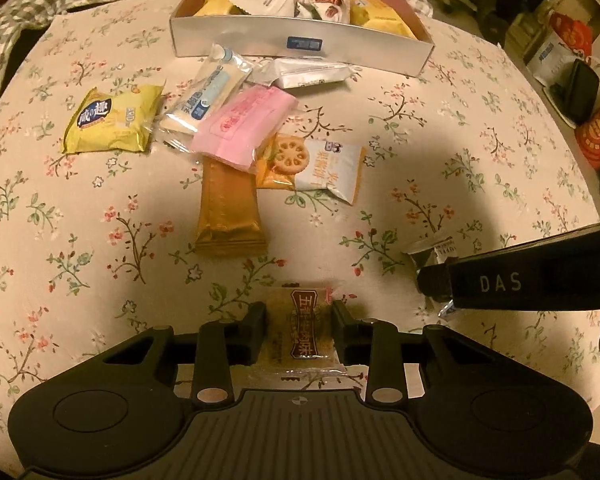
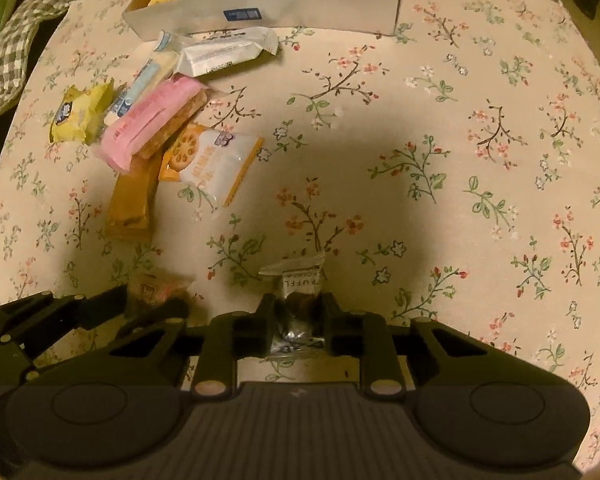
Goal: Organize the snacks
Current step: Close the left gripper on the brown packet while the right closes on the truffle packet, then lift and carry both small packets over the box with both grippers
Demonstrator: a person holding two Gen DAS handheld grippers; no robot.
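Note:
A clear-wrapped brown pastry [image 1: 300, 332] with a dark label lies on the floral cloth, and my left gripper [image 1: 299, 312] is shut on it, one pad against each side. Just to its right, my right gripper [image 2: 296, 304] is shut on a small silver truffle candy [image 2: 300, 280], whose twisted end sticks out ahead of the fingers. In the left wrist view the right gripper [image 1: 430, 280] reaches in from the right over that candy [image 1: 430, 250]. The left gripper [image 2: 148, 304] and its pastry [image 2: 156, 286] show at the left of the right wrist view. An open silver box [image 1: 300, 40] holding several snacks stands at the far side.
Loose snacks lie between me and the box: a yellow packet [image 1: 110, 120], a clear-blue packet [image 1: 208, 88], a white packet [image 1: 308, 72], a pink packet [image 1: 244, 128], a gold bar [image 1: 230, 208] and a lotus-root cracker packet [image 1: 312, 168]. Checked fabric [image 1: 20, 8] lies far left; red bags [image 1: 596, 136] stand off the table's right edge.

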